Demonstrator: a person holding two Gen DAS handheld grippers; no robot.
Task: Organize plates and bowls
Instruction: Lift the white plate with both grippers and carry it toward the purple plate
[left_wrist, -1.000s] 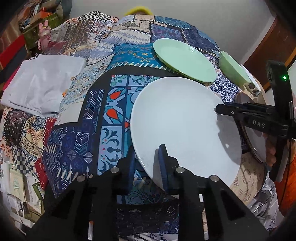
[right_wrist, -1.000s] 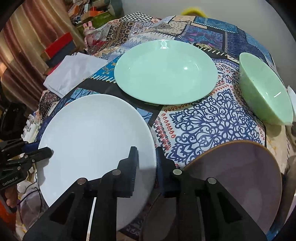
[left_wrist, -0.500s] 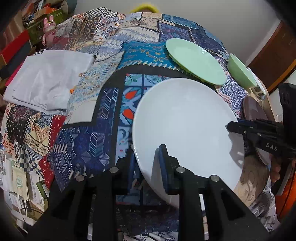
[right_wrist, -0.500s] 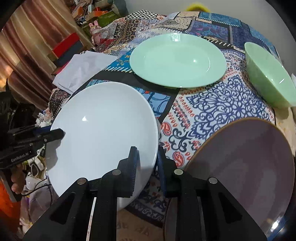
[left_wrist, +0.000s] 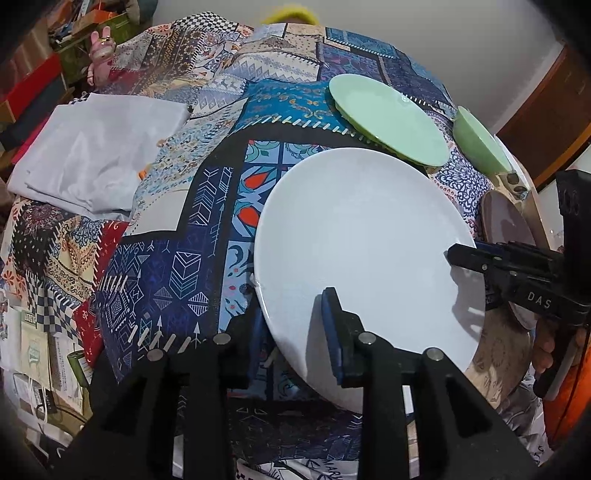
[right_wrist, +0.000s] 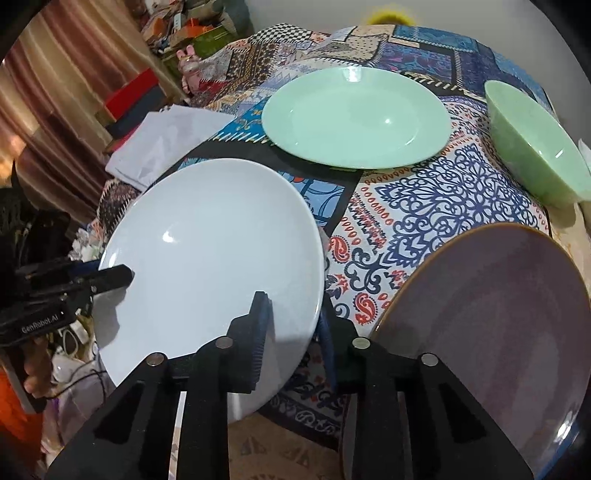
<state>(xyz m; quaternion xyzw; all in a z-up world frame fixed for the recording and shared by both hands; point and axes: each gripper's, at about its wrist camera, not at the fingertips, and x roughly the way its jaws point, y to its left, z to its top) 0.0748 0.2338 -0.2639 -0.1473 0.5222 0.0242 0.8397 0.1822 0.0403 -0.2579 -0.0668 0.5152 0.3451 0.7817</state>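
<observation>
White plate (left_wrist: 362, 243) is seen in the left wrist view with its near-left rim between the left gripper (left_wrist: 295, 325) fingers: one finger under the rim, one on top, pad laid on the face. Left jaws have just been opening, the plate between them; whether the pads press cannot be told. Plate is tilted, near rim raised off the cloth (left_wrist: 162, 266). Right gripper (left_wrist: 465, 258) is on the opposite rim, at the cloth's right edge. Beyond the plate's far rim lies the green plate (left_wrist: 388, 118), close by; the green bowl (left_wrist: 480, 140) to its right. Purple plate (left_wrist: 506, 221) is partly hidden behind the right gripper. Grey sheet (left_wrist: 92, 155) lies well apart toward the left edge.

In the right wrist view the white plate (right_wrist: 214, 266) rim sits between the right gripper (right_wrist: 295, 325) fingers, a narrow gap, grip not certain. Left gripper (right_wrist: 118, 277) is seen across the plate. Green plate (right_wrist: 354, 118) lies straight ahead; a move onto it is judged a short carry away from both hands. Purple plate (right_wrist: 498, 332) is just beside the right finger and is judged the nearest obstruction. Green bowl (right_wrist: 535, 147) stands clear near the right edge.
</observation>
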